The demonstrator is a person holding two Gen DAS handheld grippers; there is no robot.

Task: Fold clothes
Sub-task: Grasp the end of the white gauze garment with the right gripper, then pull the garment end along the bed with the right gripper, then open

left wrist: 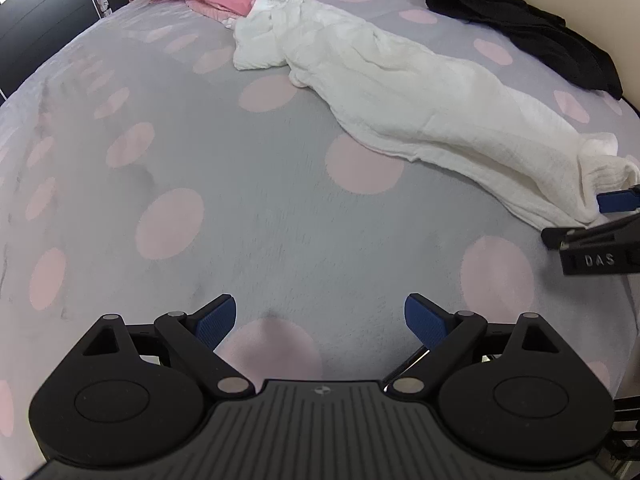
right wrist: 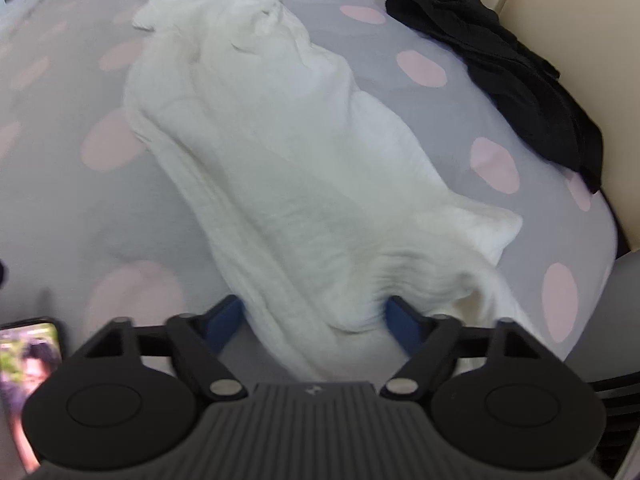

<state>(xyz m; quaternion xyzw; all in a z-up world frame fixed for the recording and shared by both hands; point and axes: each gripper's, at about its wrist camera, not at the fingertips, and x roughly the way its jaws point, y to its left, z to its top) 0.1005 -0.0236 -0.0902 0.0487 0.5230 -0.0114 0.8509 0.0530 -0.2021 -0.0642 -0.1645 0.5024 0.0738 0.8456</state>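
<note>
While the white garment (right wrist: 272,152) lies unfolded mid-frame, right claw (right wrist: 316,320) straddles its hem, spread (unclamped); left claw (left wrist: 320,320) gapes, folding unbegun.

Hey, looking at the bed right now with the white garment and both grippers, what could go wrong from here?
1. The right gripper straddles a bunched end of the white garment with jaws open; closing may pinch several layers, so it lifts twisted.
2. The left gripper is open over bare blanket, apart from the garment; a one-sided pull could drag it.
3. The phone lies near the right gripper and could get knocked.
</note>
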